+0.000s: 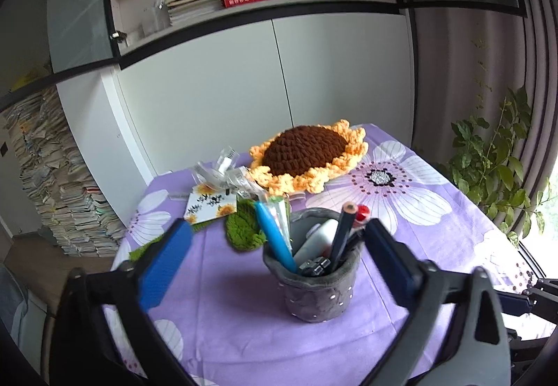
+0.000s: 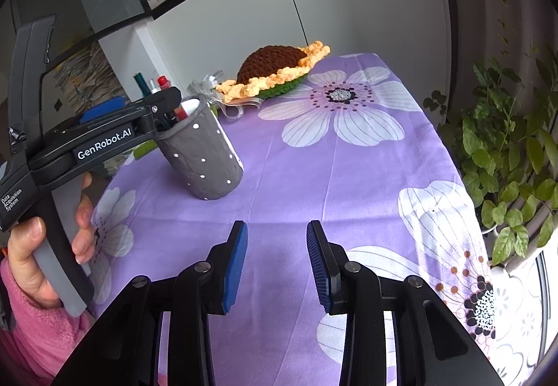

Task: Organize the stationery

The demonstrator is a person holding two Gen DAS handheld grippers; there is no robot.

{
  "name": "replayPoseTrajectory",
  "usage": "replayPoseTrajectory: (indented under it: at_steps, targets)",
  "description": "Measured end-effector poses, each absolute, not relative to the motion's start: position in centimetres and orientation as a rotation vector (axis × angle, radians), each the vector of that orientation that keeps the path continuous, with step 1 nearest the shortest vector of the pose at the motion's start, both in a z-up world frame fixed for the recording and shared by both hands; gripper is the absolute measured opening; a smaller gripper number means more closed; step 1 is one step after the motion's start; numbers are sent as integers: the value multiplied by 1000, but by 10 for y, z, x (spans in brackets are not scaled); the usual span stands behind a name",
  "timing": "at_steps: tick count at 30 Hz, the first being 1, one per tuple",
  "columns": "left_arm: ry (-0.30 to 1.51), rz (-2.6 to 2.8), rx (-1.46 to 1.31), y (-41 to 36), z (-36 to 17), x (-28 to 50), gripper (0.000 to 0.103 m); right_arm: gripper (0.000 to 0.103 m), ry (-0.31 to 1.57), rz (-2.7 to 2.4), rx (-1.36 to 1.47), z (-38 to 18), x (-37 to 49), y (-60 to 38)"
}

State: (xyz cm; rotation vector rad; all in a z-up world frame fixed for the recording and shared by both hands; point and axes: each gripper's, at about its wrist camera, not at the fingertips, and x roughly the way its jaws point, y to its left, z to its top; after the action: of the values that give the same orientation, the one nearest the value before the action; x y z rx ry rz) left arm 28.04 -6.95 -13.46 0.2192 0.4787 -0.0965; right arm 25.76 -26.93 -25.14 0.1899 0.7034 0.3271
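Clearly we have the left tool (image 1: 275,246) spread wide, straddling the upright grey pen cup (image 1: 314,284) mid-bench and gripping nothing; our right tool (image 2: 277,264), also parted and empty, sits nearer, the cup far-left of it.

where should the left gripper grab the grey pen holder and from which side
Grip the grey pen holder across its cylindrical wall below the rim, coming in level from the near side. The open left gripper already straddles it. Pens stick out of the top, and the soft rim sags, so a top grasp looks poor.
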Motion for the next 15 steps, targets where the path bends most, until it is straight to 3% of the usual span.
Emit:
replayPoseTrajectory:
  at_steps: [15]
  targets:
    - [462,-159,160,-33,-110,205,102,36,660,313,132,-218,213,-255]
